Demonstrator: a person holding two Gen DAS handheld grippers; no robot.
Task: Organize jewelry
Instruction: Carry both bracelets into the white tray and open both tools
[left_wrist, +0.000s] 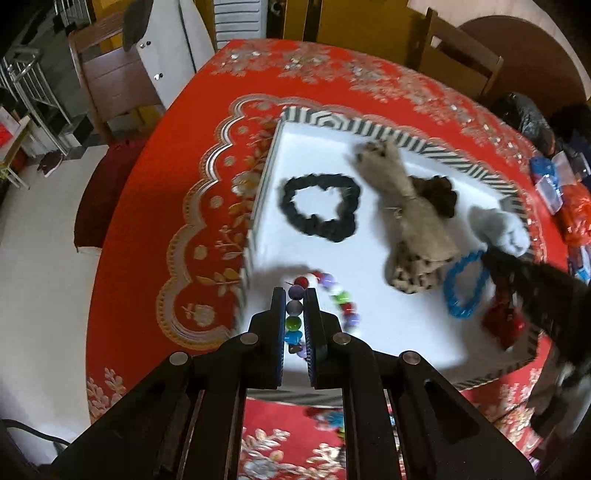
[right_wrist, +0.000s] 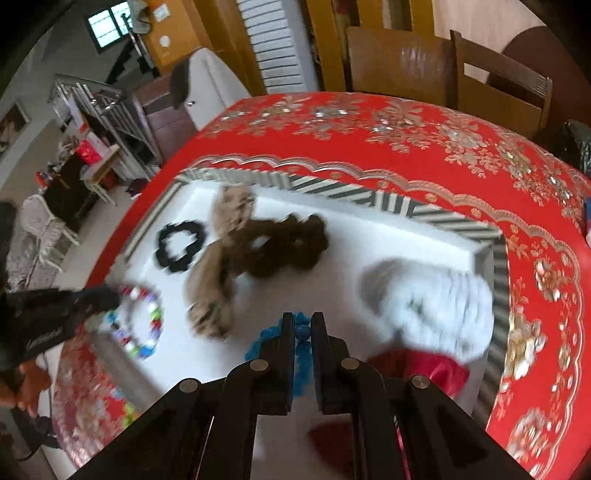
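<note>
Grippers both gripping over tray (left_wrist: 461, 157): left gripper (left_wrist: 294, 295) clamps bead bracelet (left_wrist: 334, 295) at near-left corner; right gripper (right_wrist: 303, 325) clamps blue bracelet (right_wrist: 269, 341), near edge, rightward.

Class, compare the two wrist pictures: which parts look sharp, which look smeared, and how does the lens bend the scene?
Left wrist view: left gripper sharp, black ruffled scrunchie mildly soft, red tablecloth bulging like a dome. Right wrist view: right gripper crisp, white fluffy scrunchie and multicoloured bead bracelet heavily streaked, striped tray rim curved.
</note>
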